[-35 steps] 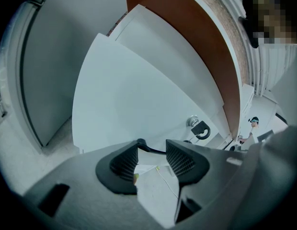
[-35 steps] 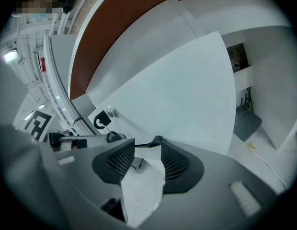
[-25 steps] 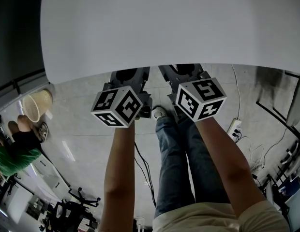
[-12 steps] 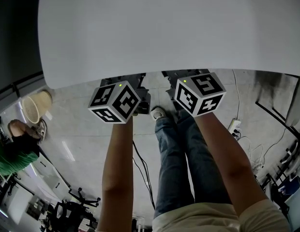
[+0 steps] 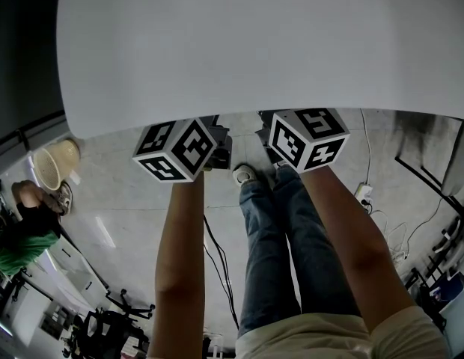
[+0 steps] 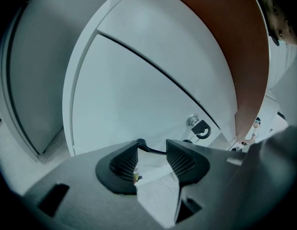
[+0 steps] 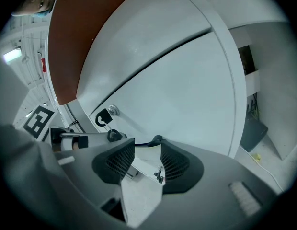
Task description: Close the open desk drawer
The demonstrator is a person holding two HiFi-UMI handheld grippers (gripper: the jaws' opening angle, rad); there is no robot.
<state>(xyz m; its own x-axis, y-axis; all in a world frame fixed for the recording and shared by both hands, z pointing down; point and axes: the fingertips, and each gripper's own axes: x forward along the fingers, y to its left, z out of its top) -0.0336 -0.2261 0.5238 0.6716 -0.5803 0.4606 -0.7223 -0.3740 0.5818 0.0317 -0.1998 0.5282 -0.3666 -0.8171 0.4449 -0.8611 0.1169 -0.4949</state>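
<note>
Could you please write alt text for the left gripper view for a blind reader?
The left gripper, jaws apart and empty, faces a white drawer front up close. A lock with a key sits at its right, below a brown panel.

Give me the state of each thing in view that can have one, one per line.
left tool, jaws apart, nothing between them, close to the drawer front
right tool, jaws apart, nothing between them
drawer front, thin seam to the panel above; fully shut or not, cannot tell
lock, key in it
</note>
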